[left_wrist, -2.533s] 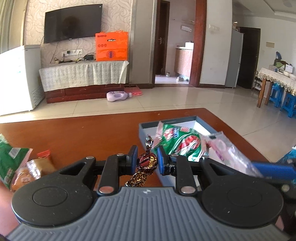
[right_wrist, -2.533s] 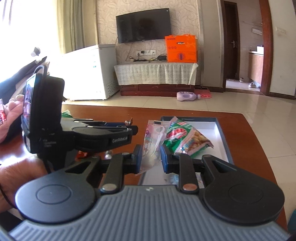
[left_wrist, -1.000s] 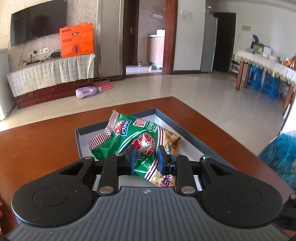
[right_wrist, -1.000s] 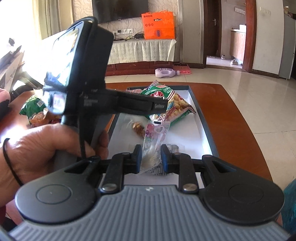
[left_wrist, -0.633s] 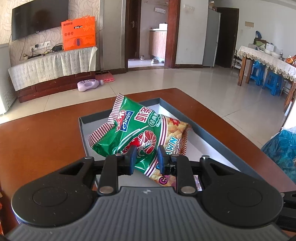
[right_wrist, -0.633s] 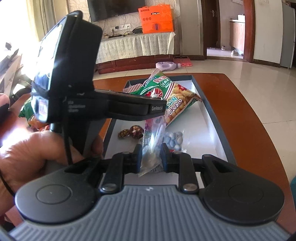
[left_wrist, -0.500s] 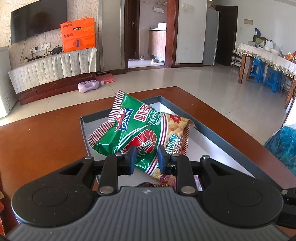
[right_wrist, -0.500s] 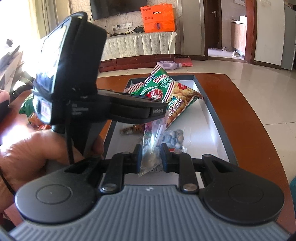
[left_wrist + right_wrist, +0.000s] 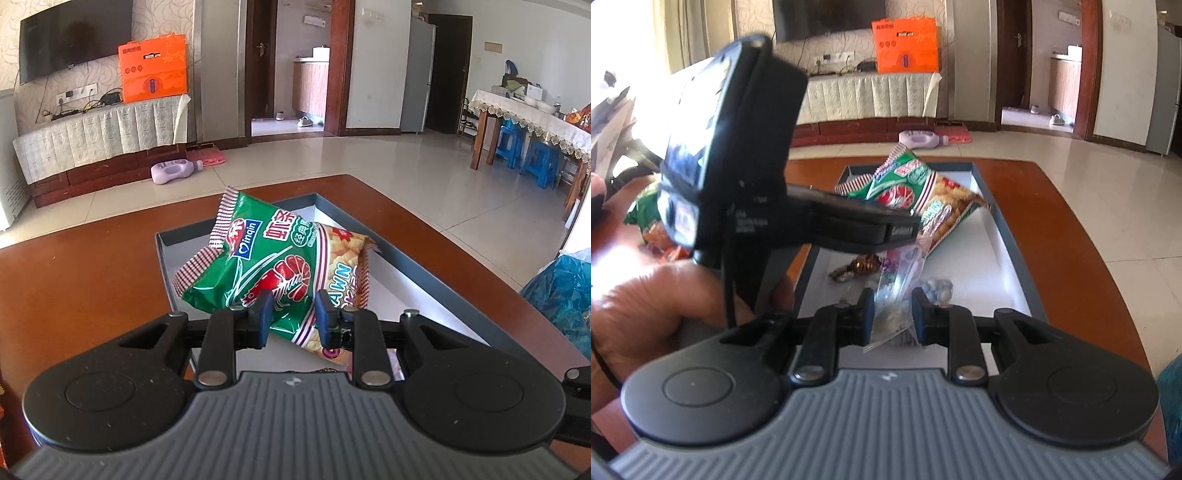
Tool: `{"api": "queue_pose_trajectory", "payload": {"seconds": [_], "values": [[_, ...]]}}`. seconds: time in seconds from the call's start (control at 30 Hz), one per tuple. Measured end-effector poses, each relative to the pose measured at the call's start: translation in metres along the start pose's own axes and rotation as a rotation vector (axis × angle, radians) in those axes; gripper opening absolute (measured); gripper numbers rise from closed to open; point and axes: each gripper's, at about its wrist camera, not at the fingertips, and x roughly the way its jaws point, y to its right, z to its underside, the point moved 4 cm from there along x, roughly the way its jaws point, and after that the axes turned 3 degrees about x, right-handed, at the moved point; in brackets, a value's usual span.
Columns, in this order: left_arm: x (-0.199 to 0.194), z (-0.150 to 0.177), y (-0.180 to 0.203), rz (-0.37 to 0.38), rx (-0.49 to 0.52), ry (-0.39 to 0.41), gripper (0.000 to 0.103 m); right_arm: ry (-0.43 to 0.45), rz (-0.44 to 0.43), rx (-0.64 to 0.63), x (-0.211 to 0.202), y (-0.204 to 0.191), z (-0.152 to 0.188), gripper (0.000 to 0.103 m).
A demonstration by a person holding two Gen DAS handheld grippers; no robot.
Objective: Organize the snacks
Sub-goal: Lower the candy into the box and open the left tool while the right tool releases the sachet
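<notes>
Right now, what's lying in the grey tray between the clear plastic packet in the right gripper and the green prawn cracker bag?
In the right wrist view, a brown foil-wrapped candy lies on the tray floor there.

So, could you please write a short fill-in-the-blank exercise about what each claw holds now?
1. The left claw is shut on a ____ prawn cracker bag.
2. The right claw pinches a ____ plastic candy packet.
3. Both snacks are over the grey ____ on the wooden table.

Missing words: green; clear; tray
</notes>
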Motion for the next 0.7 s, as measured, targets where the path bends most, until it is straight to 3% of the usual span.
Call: {"api": "queue_pose_trajectory", "payload": {"seconds": [0.3,0.7], "values": [[-0.001,0.001,0.000,0.020,-0.001,0.005,0.028,0.008,0.007,0.012,-0.003,0.002,0.002,0.025],[0.003,0.010,0.000,-0.009,0.026,-0.079,0.028,-0.046,-0.006,0.012,0.001,0.001,0.011,0.025]]}}
